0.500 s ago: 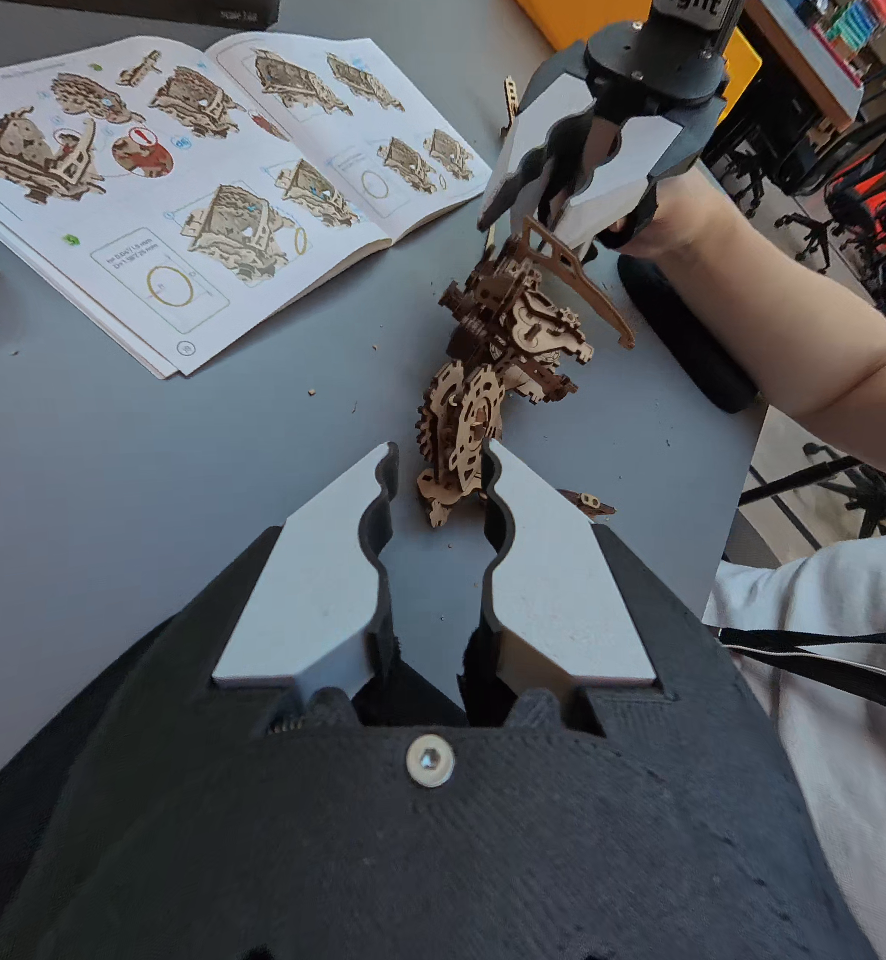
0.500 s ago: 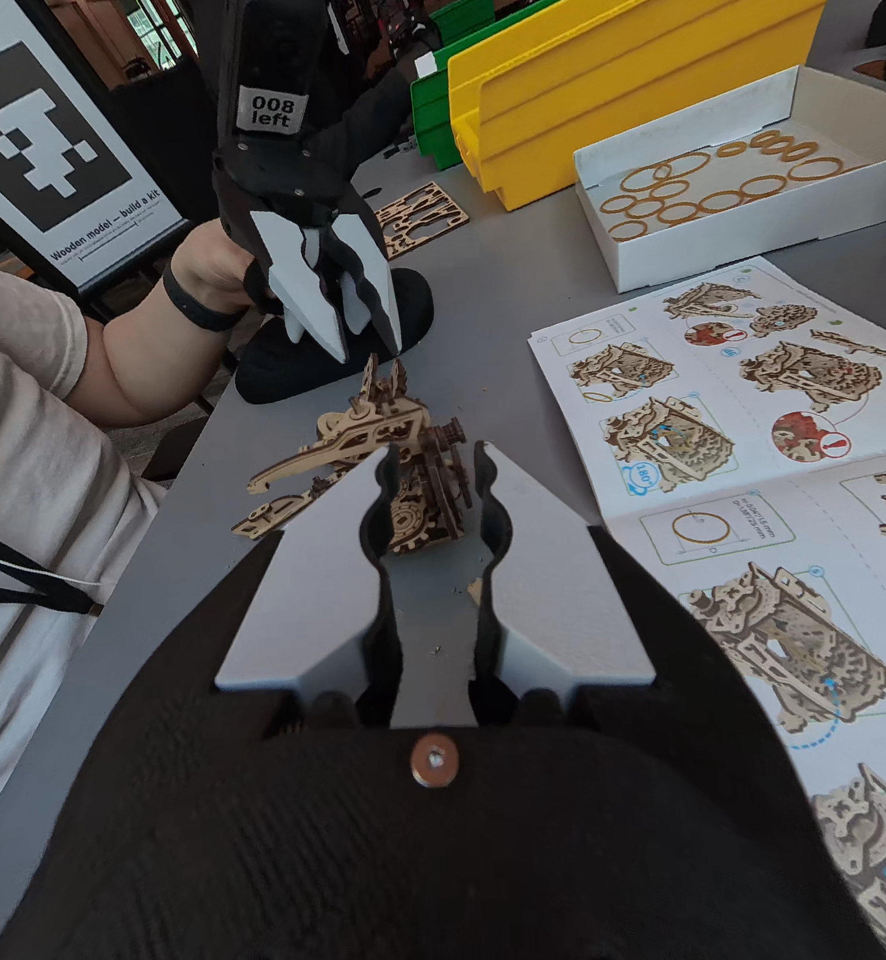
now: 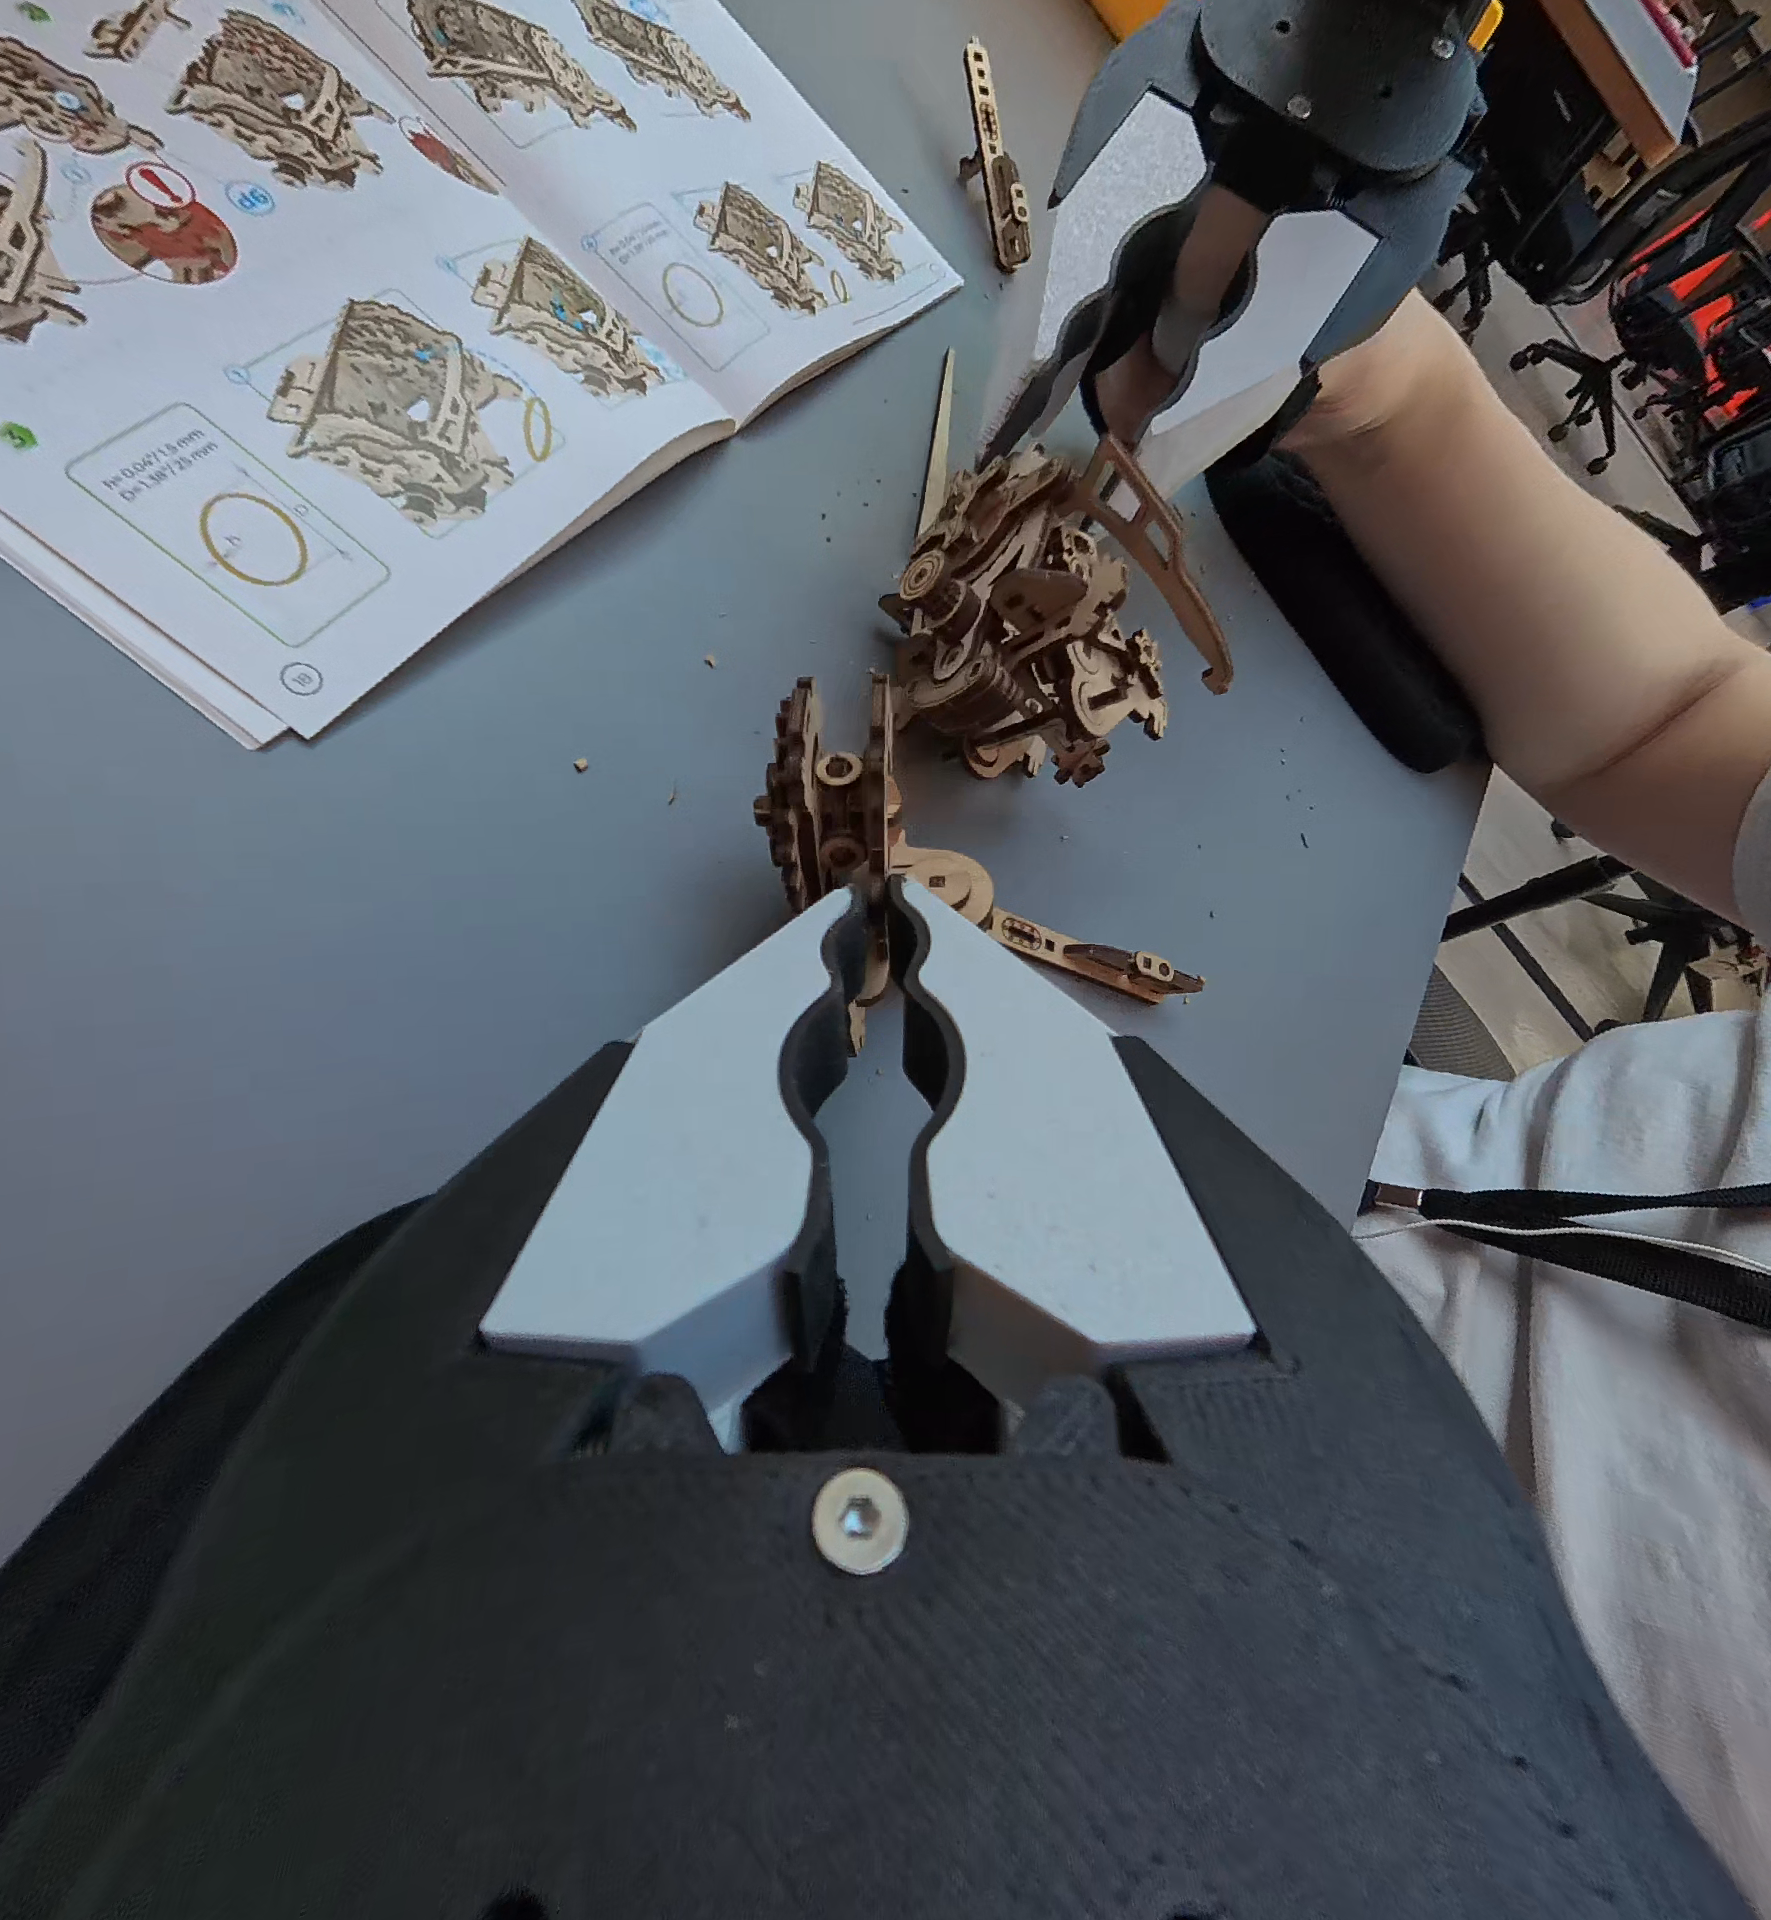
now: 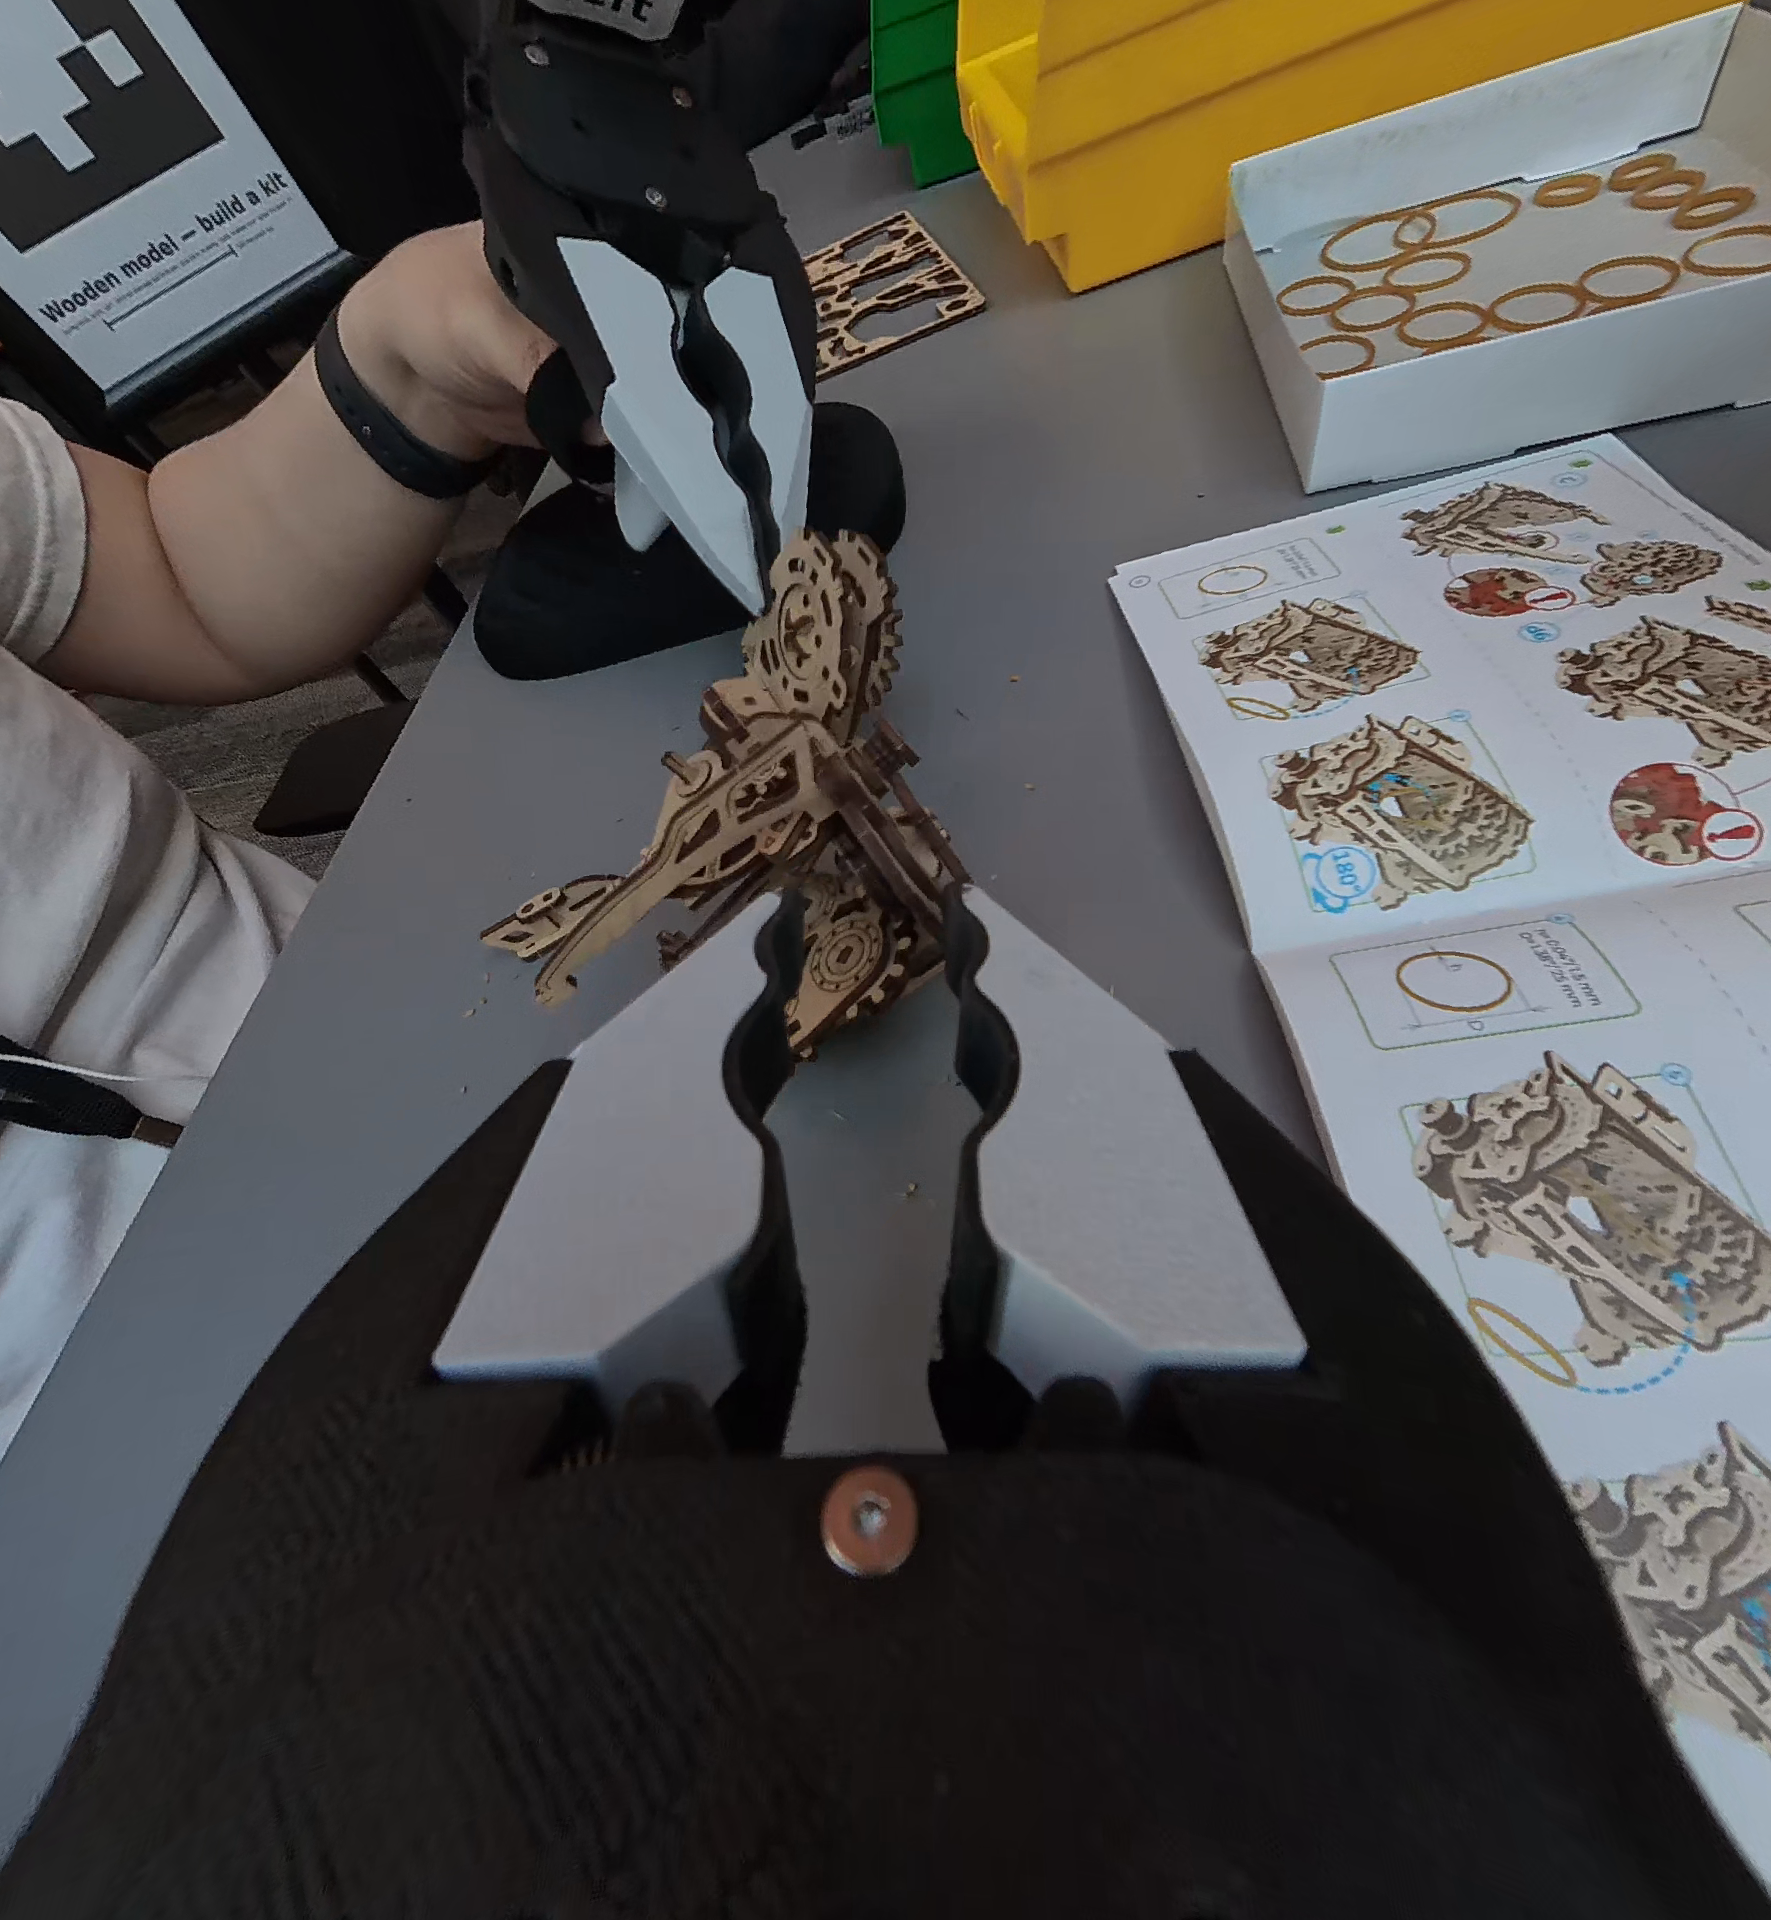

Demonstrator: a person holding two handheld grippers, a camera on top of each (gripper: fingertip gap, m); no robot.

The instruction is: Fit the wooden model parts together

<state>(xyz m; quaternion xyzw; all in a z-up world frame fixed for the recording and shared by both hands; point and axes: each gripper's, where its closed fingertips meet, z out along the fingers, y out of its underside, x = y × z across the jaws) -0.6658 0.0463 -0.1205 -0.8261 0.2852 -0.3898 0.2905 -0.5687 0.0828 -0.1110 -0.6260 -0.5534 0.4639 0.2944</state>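
Note:
The wooden model body (image 4: 787, 810), a cluster of gears and plates with a long curved arm, stands on the grey table (image 4: 445, 1039). My right gripper (image 4: 870, 914) is shut on its lower gear block. It also shows at the top of the left wrist view (image 3: 1078, 457), over the body (image 3: 1026, 623). My left gripper (image 3: 876, 899) is shut on a thin plate of the gear-wheel part (image 3: 824, 800), which stands edge-on close against the body. In the right wrist view the left gripper (image 4: 756, 592) pinches the gear wheel (image 4: 824, 623) from above. I cannot tell whether the parts are joined.
An open instruction booklet (image 3: 341, 364) lies at the left, and also shows in the right wrist view (image 4: 1483, 831). A white box of rings (image 4: 1483, 312), yellow bins (image 4: 1276, 104) and a cut wooden sheet (image 4: 891, 291) lie beyond. A loose strip (image 3: 995, 156), a flat piece (image 3: 1099, 956) and the table edge (image 3: 1421, 935) are near. The grippers' ends are close to 12 cm from one another.
My left gripper has closed on the gear-wheel part, which was between its open fingers before. Both grippers are closer to the model, and the gear part now stands edge-on.

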